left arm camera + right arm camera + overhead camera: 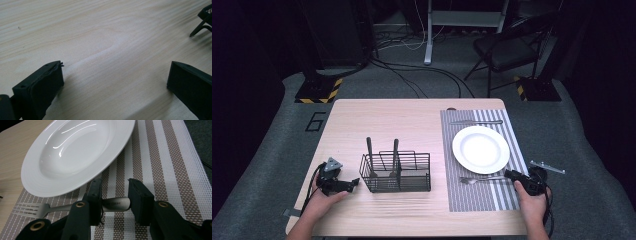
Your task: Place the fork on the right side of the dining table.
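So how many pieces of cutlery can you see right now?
4. A fork lies on the placemat on the person's side of the plate, between the right hand-held gripper's jaws. A knife lies beyond the plate. Two handles stand in the wire caddy; more may be hidden.

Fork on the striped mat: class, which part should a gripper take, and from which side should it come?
Grip the handle end of the fork, coming from the side away from the tines. It lies flat on the mat beside the plate, and the handle is narrow with room on both sides. The right gripper already straddles it there, fingers not closed.
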### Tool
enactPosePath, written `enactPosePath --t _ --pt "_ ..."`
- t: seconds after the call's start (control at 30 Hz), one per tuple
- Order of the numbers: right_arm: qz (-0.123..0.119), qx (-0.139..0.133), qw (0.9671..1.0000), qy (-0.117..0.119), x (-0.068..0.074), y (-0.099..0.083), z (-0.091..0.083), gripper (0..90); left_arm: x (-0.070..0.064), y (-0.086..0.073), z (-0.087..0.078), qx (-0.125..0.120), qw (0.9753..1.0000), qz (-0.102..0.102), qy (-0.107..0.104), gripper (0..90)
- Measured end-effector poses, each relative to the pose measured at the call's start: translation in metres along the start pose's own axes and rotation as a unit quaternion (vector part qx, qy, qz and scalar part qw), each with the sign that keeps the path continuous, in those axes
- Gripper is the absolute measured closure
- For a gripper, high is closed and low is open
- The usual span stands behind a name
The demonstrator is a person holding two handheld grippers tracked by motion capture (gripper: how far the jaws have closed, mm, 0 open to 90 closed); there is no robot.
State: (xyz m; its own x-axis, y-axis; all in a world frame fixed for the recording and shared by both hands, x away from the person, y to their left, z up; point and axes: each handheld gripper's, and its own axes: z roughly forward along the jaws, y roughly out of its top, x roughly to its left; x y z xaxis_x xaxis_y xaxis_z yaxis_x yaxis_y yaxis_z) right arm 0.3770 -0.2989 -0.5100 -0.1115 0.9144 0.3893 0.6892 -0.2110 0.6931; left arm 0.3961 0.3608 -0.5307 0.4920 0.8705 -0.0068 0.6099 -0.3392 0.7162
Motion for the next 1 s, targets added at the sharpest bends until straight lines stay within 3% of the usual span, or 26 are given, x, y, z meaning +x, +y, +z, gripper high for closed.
enactPosePath --t 0.13,0.33,0.53,0.83,1.0 --pt "-0.010 -0.001 0.9999 -0.009 0.000 0.000 0.001 62.0 0.000 0.000 0.000 -0.001 1.0000 -0.001 -0.001 0.2" --pt "-0.002 -0.010 0.9999 -0.011 0.001 0.001 -0.003 61.5 0.000 0.000 0.000 -0.001 1.0000 -0.001 -0.001 0.2" --pt "-0.025 -0.021 0.9995 -0.006 0.010 0.004 -0.008 59.3 0.000 0.000 0.000 -0.001 1.0000 -0.001 0.000 0.3" --pt "-0.055 -0.039 0.9976 0.014 0.031 0.009 -0.021 56.2 0.000 0.001 0.002 -0.005 1.0000 -0.007 0.002 0.2" --pt "-0.087 -0.039 0.9949 0.032 0.050 0.010 -0.024 54.6 -0.001 0.001 0.002 -0.004 1.0000 -0.009 0.001 0.2"
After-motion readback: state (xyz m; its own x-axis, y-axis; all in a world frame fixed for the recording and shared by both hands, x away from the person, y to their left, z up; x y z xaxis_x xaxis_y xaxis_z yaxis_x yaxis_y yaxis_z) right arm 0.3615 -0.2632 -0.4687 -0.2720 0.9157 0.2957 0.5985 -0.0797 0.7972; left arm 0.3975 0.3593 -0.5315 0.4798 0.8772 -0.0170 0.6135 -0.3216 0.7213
